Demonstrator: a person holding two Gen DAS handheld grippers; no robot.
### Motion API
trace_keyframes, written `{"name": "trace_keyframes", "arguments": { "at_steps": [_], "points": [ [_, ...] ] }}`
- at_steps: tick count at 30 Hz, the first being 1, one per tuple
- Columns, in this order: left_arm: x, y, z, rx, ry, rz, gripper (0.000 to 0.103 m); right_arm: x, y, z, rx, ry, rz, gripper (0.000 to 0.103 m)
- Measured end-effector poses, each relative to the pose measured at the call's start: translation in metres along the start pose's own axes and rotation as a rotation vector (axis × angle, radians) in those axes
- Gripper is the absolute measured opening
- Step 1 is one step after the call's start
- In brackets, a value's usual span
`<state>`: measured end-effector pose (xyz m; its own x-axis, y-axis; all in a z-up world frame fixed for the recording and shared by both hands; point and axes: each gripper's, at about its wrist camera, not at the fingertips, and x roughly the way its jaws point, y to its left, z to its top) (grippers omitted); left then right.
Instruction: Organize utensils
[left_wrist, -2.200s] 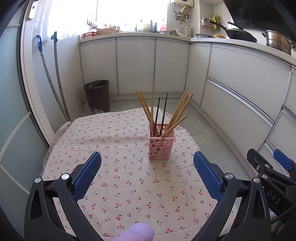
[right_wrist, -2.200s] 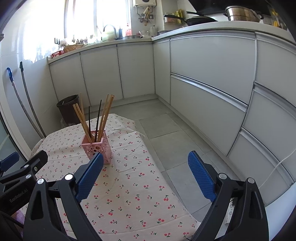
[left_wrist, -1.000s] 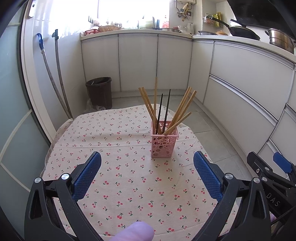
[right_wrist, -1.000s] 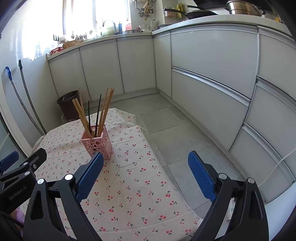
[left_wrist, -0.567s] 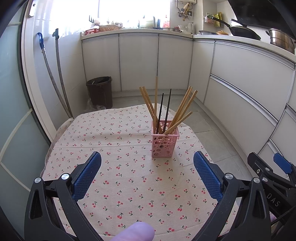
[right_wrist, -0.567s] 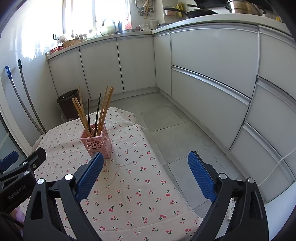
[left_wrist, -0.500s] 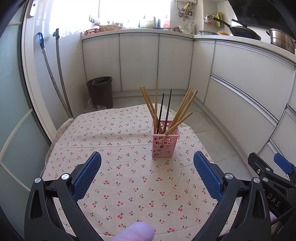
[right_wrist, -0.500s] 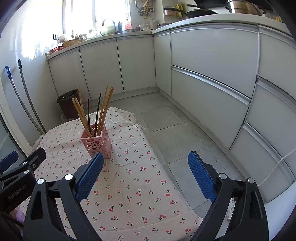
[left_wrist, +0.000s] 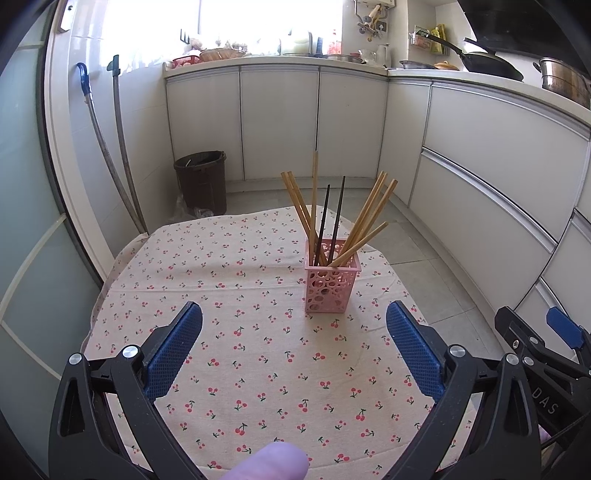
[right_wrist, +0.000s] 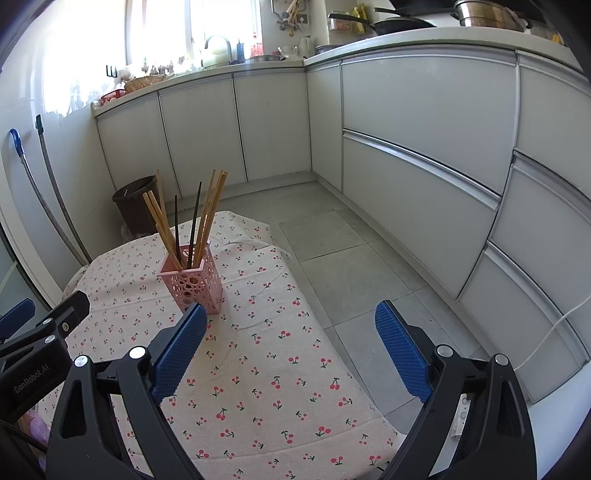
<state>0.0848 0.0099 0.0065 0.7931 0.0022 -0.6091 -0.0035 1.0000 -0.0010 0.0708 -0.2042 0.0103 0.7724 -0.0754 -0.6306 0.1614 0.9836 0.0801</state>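
A pink perforated holder (left_wrist: 331, 281) stands upright on the cherry-print tablecloth (left_wrist: 236, 332). It holds several wooden chopsticks (left_wrist: 364, 221) and two dark ones (left_wrist: 334, 218), all fanned out. The holder also shows in the right wrist view (right_wrist: 194, 282) at the left. My left gripper (left_wrist: 293, 349) is open and empty, hovering above the cloth short of the holder. My right gripper (right_wrist: 291, 345) is open and empty, to the right of the holder, over the table's right edge.
White kitchen cabinets (left_wrist: 280, 122) line the back and right. A brown bin (left_wrist: 201, 181) stands on the tiled floor behind the table. Two hoses (left_wrist: 110, 155) lean on the left wall. The table's right edge (right_wrist: 332, 347) drops to the floor.
Both grippers have drawn back slightly from the holder and tilted a little; they stay open. The holder and chopsticks have not moved.
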Motion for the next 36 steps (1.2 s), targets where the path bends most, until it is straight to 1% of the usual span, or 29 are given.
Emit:
{"name": "trace_keyframes", "arguments": {
  "at_steps": [36],
  "points": [
    [0.0027,0.0002,-0.0024,-0.005,0.007,0.01,0.096,0.0033,-0.0007,-0.0004,-0.006,0.014,-0.001,0.09]
  ]
}}
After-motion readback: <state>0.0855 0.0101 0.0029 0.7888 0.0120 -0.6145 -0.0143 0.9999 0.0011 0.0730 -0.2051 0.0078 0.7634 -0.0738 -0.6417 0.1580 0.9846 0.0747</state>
